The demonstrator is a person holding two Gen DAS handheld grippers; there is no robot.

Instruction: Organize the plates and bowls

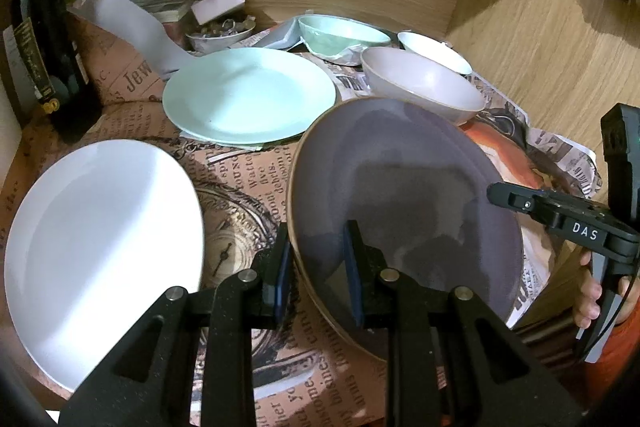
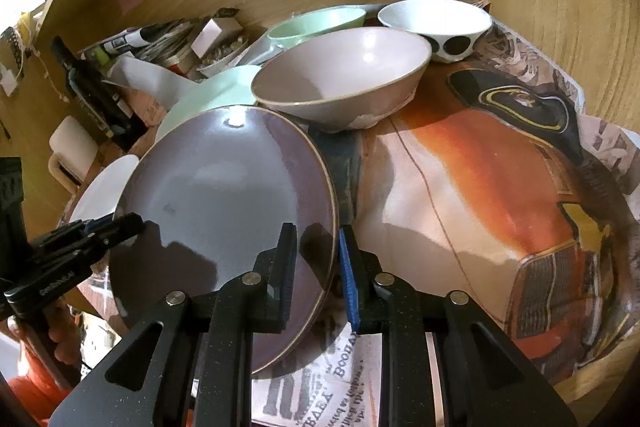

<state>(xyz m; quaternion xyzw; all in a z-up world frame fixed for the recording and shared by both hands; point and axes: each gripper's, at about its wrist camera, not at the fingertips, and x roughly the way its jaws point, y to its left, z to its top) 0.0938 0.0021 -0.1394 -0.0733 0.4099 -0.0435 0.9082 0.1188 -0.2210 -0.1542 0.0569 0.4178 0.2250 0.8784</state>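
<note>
A round, glossy grey-purple ceramic plate with a thin tan rim [image 1: 404,195] is held between both tools, its face up and tilted over the newspaper-covered desk [image 2: 460,187]. The left hand-held gripper [image 1: 318,275] pinches the plate's left rim, one blue-padded finger under the edge and one on the face. The right hand-held gripper [image 2: 318,275] pinches the opposite rim in the same way. Both point forward and steeply down; fingers of the person's right hand [image 1: 588,303] curl round that tool's handle.

Left of the held plate lies a round white plate [image 1: 104,251], flat on the paper. Behind it sits a pale mint-green plate [image 1: 248,95]. Just beyond the held plate stands a wide pinkish-grey bowl [image 2: 344,75], empty. Behind that stand a mint-green bowl [image 2: 320,21] and a white bowl with black spots [image 2: 436,23], both apparently empty. A small dish of mixed small bits [image 1: 220,33] sits near the wooden back wall, beside a dark glass bottle [image 1: 48,55].
</note>
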